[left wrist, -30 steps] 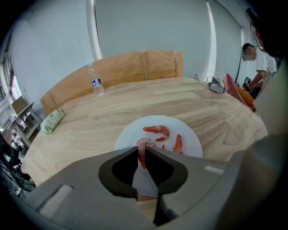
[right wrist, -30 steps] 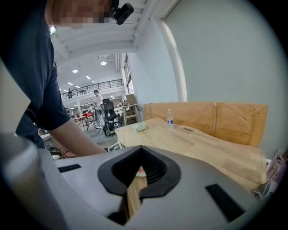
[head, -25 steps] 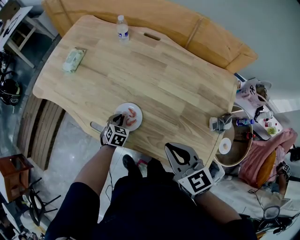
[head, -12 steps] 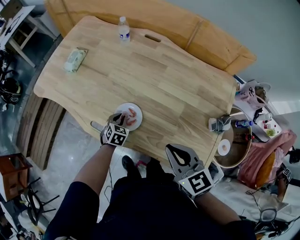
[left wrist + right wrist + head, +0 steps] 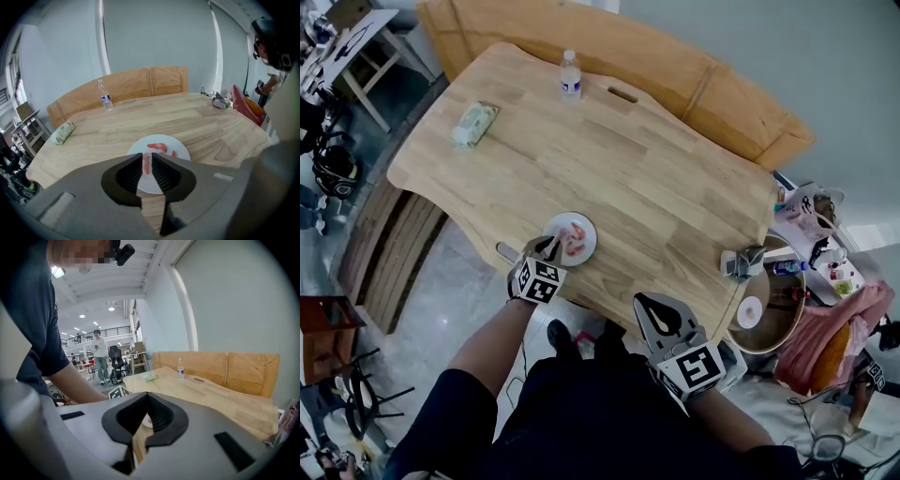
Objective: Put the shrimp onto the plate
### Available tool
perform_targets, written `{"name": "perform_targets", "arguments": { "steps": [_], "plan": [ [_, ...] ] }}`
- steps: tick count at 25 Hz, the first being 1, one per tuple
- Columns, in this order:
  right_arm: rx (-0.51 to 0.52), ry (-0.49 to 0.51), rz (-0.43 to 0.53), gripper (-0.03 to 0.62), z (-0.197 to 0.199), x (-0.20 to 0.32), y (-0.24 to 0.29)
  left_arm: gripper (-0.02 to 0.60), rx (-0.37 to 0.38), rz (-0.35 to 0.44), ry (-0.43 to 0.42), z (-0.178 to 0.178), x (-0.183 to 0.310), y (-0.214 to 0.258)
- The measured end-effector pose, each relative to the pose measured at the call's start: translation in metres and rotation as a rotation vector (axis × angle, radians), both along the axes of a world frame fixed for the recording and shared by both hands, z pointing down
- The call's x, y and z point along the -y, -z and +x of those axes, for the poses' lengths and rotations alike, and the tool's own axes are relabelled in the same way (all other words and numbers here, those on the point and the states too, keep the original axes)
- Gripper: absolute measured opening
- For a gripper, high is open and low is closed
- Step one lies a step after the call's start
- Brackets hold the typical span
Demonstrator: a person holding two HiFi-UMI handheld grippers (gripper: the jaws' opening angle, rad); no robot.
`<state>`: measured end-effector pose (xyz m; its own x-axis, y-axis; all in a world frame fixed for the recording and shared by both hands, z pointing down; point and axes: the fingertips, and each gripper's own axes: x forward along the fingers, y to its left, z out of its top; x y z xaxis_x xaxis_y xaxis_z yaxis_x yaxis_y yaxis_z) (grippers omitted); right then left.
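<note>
At the near edge of the wooden surface, the left tool reaches forward on a bare, outstretched forearm, its tips over the near-left rim of the white plate. Seen from the left gripper view, its jaws are clenched on a shrimp that hangs lengthwise between them above the plate. A second shrimp lies on the far side of the plate, with a small red piece just right of it. The right tool is held back close to the body, off the near edge and well apart from the plate; its jaw tips meet with nothing between them. A water bottle stands near the far edge and a green packet lies at the far left. Compared with half a second ago, both tools keep the same places relative to the plate and the surface's edge; only the head view has shifted, so everything sits a little lower and further right in frame.
</note>
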<state>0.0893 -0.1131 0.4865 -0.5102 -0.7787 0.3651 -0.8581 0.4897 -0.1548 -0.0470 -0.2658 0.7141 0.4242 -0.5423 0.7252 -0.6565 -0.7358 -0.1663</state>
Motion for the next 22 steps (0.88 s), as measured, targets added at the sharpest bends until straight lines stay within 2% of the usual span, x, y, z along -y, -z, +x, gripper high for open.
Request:
{"name": "perform_targets", "arguments": {
  "steps": [14,22],
  "plan": [
    [0.027,0.065,0.076,0.009,-0.042,-0.008,0.022,0.058,-0.189,0.134,-0.019,-0.012,-0.062,0.121],
    [0.015,0.114,0.097,0.009,-0.069,-0.014,0.031,0.031,-0.312,0.164,-0.007,-0.019,-0.102,0.183]
  ]
}}
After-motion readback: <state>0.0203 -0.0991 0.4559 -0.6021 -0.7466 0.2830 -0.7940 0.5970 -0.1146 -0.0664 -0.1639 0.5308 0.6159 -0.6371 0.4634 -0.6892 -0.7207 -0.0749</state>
